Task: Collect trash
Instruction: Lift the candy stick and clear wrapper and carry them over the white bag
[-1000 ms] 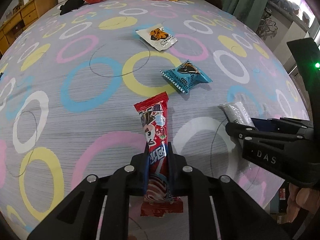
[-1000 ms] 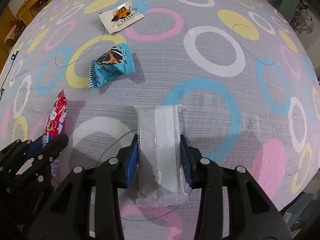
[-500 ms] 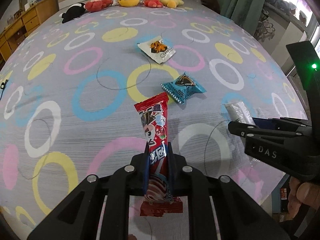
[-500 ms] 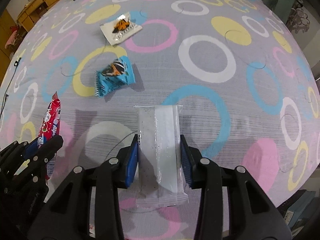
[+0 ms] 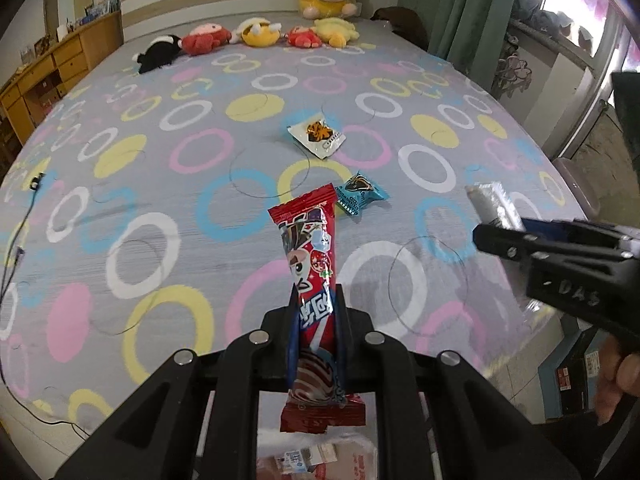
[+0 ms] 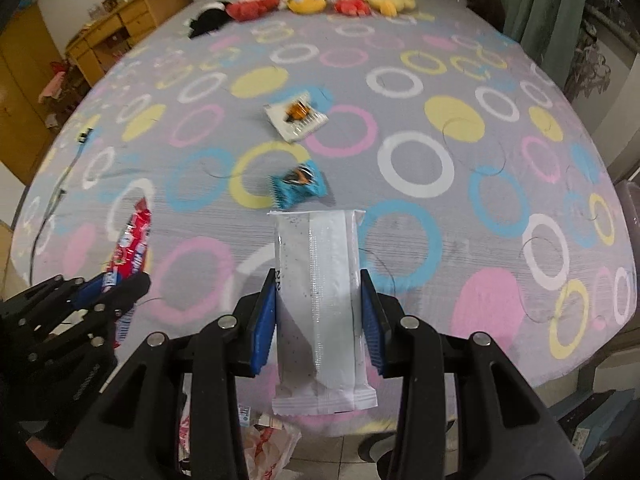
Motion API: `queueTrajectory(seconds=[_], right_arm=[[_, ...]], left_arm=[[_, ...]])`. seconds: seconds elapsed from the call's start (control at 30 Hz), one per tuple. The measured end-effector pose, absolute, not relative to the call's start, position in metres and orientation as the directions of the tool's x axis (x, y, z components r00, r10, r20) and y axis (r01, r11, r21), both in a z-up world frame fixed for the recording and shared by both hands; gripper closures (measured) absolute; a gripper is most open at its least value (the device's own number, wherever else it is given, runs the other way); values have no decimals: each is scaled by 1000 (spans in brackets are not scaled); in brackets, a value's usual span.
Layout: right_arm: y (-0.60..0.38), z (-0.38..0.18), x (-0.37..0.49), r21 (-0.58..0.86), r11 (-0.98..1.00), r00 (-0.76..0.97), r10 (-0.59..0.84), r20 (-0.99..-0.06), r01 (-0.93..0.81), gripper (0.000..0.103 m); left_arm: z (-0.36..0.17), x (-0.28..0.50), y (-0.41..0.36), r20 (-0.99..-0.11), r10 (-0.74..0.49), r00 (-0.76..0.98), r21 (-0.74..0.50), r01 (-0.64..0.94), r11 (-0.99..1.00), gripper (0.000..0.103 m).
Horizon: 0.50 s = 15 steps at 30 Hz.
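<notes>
My left gripper [image 5: 316, 304] is shut on a long red snack wrapper [image 5: 310, 252] and holds it in the air above the bed's near edge. My right gripper [image 6: 318, 292] is shut on a white speckled wrapper [image 6: 320, 280], also lifted off the bed. Each gripper shows at the side of the other's view: the right gripper [image 5: 496, 232] with its wrapper, the left gripper [image 6: 120, 284] with the red one. A blue snack packet [image 5: 360, 196] [image 6: 300, 182] and a white packet with an orange print [image 5: 318, 138] [image 6: 296, 118] lie on the ringed bedspread [image 5: 160, 184].
Several plush toys [image 5: 256, 32] line the head of the bed. A wooden dresser [image 5: 52, 72] stands at the left, green curtains [image 5: 452, 4] at the right. A thin black cable [image 5: 16, 236] trails over the left edge. A plastic bag with trash [image 6: 260, 436] lies on the floor below.
Both grippers have risen and pulled back with their wrappers; the bed looks farther away and its near edge, the floor and the bag have come into view.
</notes>
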State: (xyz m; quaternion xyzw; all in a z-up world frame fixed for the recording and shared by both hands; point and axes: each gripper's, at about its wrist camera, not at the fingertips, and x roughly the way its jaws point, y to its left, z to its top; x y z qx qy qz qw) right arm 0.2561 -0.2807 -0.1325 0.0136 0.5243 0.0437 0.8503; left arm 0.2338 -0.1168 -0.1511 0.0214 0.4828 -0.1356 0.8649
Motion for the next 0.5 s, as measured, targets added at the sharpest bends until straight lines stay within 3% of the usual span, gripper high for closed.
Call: queueTrajectory(seconds=[0.5], right_arm=[[-243,-43,146,86,978,569,180,-803,-188,66]], left_arm=[[-101,146,-69,-795,-241,557,-74,305,950,89]])
